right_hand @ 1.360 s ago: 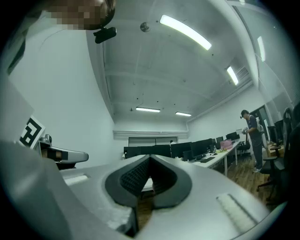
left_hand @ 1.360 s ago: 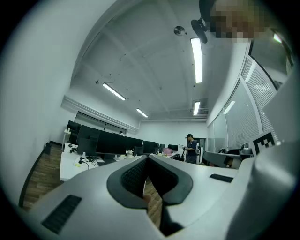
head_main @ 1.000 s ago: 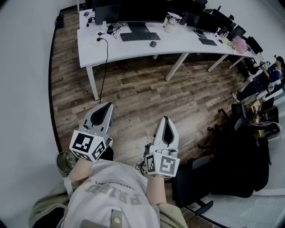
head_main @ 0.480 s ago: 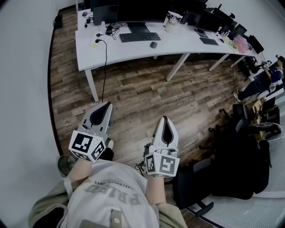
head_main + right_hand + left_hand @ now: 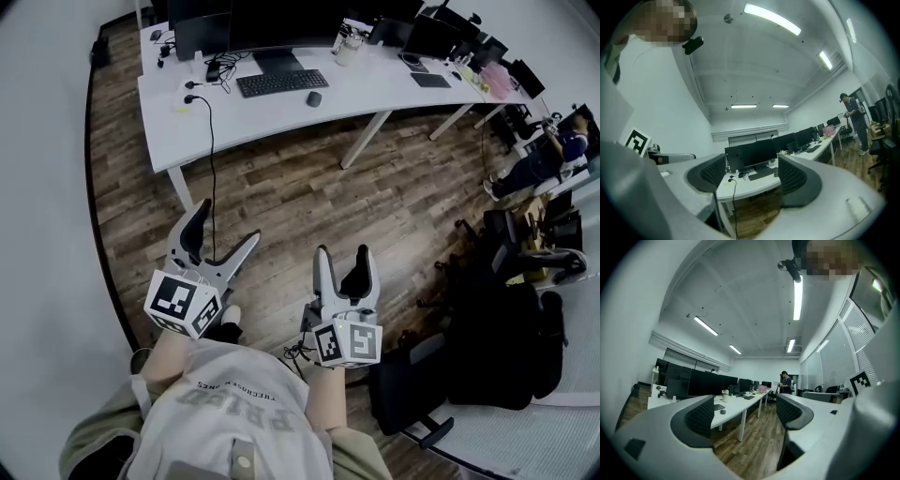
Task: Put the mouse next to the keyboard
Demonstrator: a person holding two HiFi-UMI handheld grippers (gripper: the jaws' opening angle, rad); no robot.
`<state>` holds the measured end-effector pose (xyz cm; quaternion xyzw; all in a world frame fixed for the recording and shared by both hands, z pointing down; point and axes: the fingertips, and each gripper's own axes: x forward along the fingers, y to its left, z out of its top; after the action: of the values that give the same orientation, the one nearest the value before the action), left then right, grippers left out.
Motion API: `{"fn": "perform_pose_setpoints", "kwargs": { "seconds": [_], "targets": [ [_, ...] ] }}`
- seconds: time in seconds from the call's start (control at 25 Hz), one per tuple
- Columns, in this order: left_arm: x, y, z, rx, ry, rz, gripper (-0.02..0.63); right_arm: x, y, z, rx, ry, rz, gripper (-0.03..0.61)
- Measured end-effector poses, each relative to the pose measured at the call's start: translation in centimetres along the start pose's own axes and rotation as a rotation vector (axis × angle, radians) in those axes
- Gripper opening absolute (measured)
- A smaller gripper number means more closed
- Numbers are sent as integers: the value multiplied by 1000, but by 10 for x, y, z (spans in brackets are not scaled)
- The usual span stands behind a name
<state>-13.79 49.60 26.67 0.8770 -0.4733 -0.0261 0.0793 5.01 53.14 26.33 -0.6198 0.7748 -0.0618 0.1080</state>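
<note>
Mouse (image 5: pixel 314 98) sits beside keyboard (image 5: pixel 282 83) on the far desk (image 5: pixel 394 89) (left tongs (image 5: pixel 228 223) and right tongs (image 5: pixel 343 253) opening, nothing between them).

Head camera looks down; all views share desk (image 5: pixel 375 91).

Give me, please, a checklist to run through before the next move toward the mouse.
1. Left gripper empty: ok; fingers opening, nothing between them.
2. Right gripper empty: ok; fingers opening, nothing between them.
3. Mouse located: ok; on the white desk, right of the keyboard, apart from it.
4. Mouse within reach: not ok; both grippers hang over the floor, short of the desk.
5. Mouse wired or wireless: cannot tell.
</note>
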Motion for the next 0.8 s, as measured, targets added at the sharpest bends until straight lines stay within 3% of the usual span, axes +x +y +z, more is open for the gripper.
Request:
{"fn": "perform_pose_setpoints", "kwargs": {
  "seconds": [0.44, 0.8],
  "targets": [
    [39, 69, -15, -42, 84, -64, 403, 60, 19, -22, -55, 53, -89, 339],
    [83, 82, -43, -74, 137, -74, 403, 100, -12, -48, -40, 107, -104, 339]
  ]
}}
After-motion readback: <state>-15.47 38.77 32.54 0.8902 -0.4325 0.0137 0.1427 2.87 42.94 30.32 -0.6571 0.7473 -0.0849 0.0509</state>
